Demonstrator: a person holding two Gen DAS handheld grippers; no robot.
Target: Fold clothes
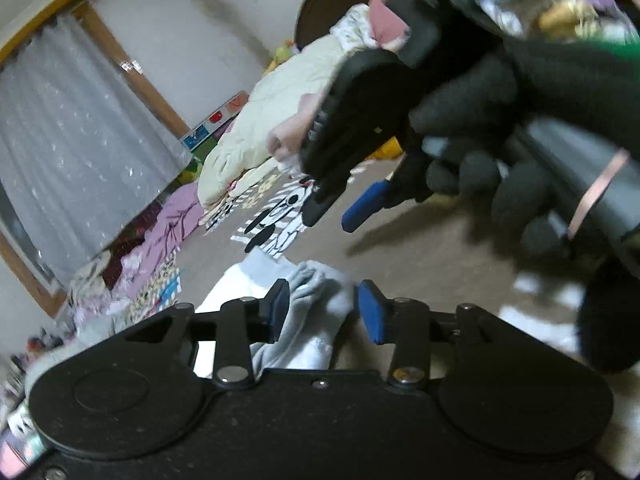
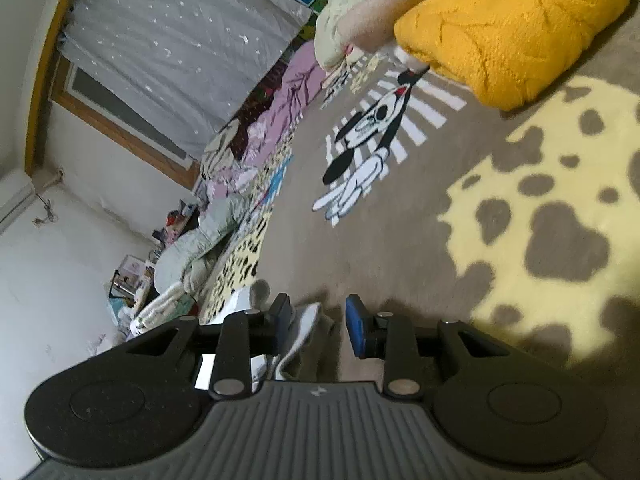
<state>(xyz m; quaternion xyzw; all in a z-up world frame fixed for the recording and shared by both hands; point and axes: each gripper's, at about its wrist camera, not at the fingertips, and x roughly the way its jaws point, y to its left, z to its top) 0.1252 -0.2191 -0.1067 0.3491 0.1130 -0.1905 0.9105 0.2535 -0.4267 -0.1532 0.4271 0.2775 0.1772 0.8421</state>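
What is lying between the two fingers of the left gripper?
In the left wrist view, a pale grey garment lies on the carpet between the open fingers of the left gripper.

Soft grey fleece garment [image 1: 308,312], fuzzy brown carpet [image 2: 400,240], knitted yellow cushion [image 2: 508,28]

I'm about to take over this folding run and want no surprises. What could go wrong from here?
1. Both grippers, left and right, are open with the pale grey garment loose between the fingers; closing now might catch only one layer.
2. The right gripper and gloved hand hang close over the left one, so they could collide.
3. The clothes pile lies beside the rug; the garment could get mixed in.
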